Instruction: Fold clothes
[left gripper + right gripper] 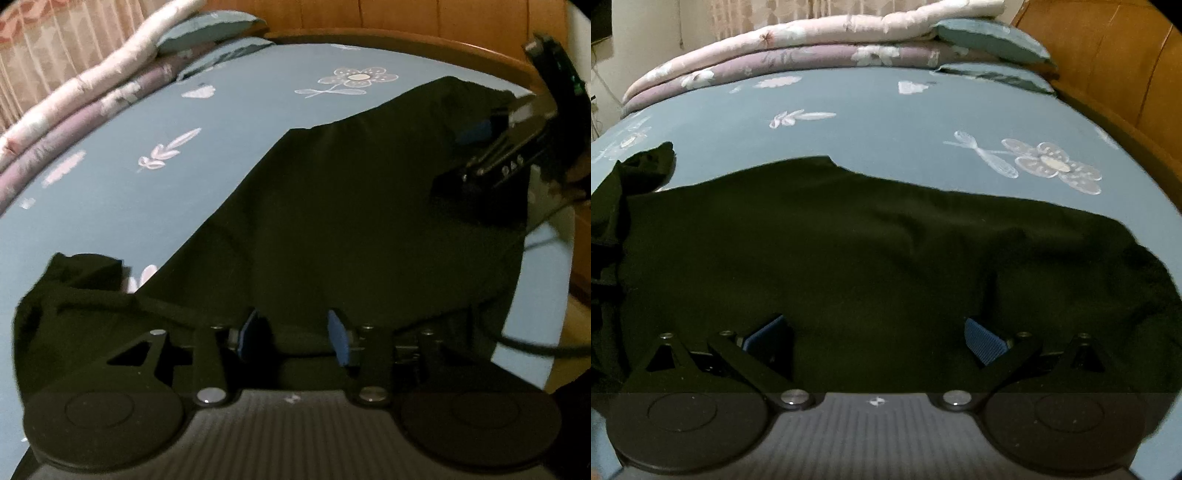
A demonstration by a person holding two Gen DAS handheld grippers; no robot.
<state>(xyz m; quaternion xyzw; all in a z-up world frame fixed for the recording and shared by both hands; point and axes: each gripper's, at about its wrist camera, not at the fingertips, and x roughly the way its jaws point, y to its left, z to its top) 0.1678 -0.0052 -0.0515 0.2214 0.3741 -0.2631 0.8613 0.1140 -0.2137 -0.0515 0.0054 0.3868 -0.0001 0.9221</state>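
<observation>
Blue flowered bedsheet (886, 122) carries one black garment (849, 258), spread flat. Beyond the garment lie two stacked quilts (775, 48) and two pillows (990, 37). Over the garment, the left gripper (295, 332) stands partly apart, the right gripper (879, 339) wide apart; neither grips cloth.

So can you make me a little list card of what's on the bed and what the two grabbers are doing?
garment: black cloth spread on the bed, bunched at one end
bed sheet: blue with white flowers
far side: folded quilts stacked, blue pillows beside them
left gripper: jaws partly apart over the cloth, no clear grip
right gripper: jaws wide open above the cloth, holding nothing
folding: not finished
</observation>
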